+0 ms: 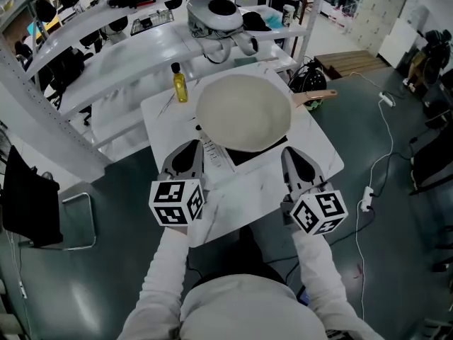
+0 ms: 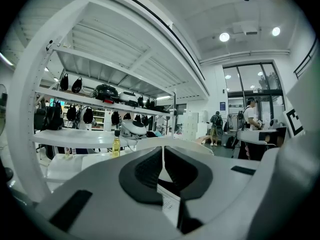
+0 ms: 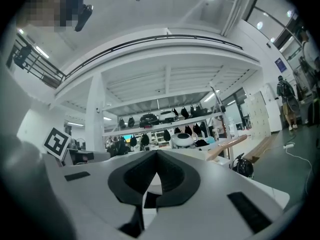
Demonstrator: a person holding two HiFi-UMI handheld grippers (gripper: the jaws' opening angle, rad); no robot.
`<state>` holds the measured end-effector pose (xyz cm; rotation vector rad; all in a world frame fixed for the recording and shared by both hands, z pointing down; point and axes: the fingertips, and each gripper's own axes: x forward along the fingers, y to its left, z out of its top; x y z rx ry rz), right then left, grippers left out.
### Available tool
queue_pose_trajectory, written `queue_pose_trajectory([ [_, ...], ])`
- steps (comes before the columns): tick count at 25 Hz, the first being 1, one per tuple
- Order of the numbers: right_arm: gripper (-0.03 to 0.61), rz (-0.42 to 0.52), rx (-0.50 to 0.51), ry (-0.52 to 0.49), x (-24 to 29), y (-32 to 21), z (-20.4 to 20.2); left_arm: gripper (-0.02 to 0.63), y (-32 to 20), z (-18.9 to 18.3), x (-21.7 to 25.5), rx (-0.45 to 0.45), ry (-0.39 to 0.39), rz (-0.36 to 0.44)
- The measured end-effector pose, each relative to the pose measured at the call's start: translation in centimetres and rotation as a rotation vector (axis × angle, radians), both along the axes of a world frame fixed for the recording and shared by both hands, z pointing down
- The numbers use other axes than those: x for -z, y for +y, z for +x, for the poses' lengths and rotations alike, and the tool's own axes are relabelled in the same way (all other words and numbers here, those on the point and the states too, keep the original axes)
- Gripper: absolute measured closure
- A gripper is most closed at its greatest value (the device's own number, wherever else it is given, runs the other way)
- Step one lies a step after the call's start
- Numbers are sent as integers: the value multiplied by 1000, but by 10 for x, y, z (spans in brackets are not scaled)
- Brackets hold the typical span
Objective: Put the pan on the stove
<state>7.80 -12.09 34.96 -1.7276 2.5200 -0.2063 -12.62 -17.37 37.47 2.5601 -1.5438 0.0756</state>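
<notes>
Pan [image 1: 243, 112] sits on the table [image 1: 311, 154], square over the black stove [image 1: 255, 154], and only a dark sliver of stove peeks out under its 6 o'clock rim. Nobody has hold of it. The wooden handle [image 1: 315, 97] sticks out at 3 o'clock, out toward the table's edge.

Down at the near edge, the left gripper [image 1: 187, 147] sits at 7 o'clock of the pan and the right gripper [image 1: 291, 154] at 5 o'clock. Both are apart from the rim, touching nothing. In the left gripper view the pads are pressed together with nothing between them, the pan's pale rim lies ahead, and a yellow bottle [image 1: 180, 83] stands off at 10 o'clock. The right gripper view tells the same story: tongs pressed together, empty, with the handle angling up at 2 o'clock beyond them.

So where are we? By my read the placing step is done, with the pan down on the stove and both tools clear of it. What's left looks like tidying at most. If the pan wants centring, the right gripper is the nearer one. It would need to spread its tongs, reach up to 1 o'clock, take that handle and nudge gently. The handle overhangs toward the edge, so a careless bump could swing the pan off its spot.
</notes>
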Motion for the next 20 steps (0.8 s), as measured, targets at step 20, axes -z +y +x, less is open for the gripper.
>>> queue_pose_trajectory([
  [20, 552, -37, -50, 2, -11, 48, -15, 588, 47, -17, -3, -14, 8, -11],
])
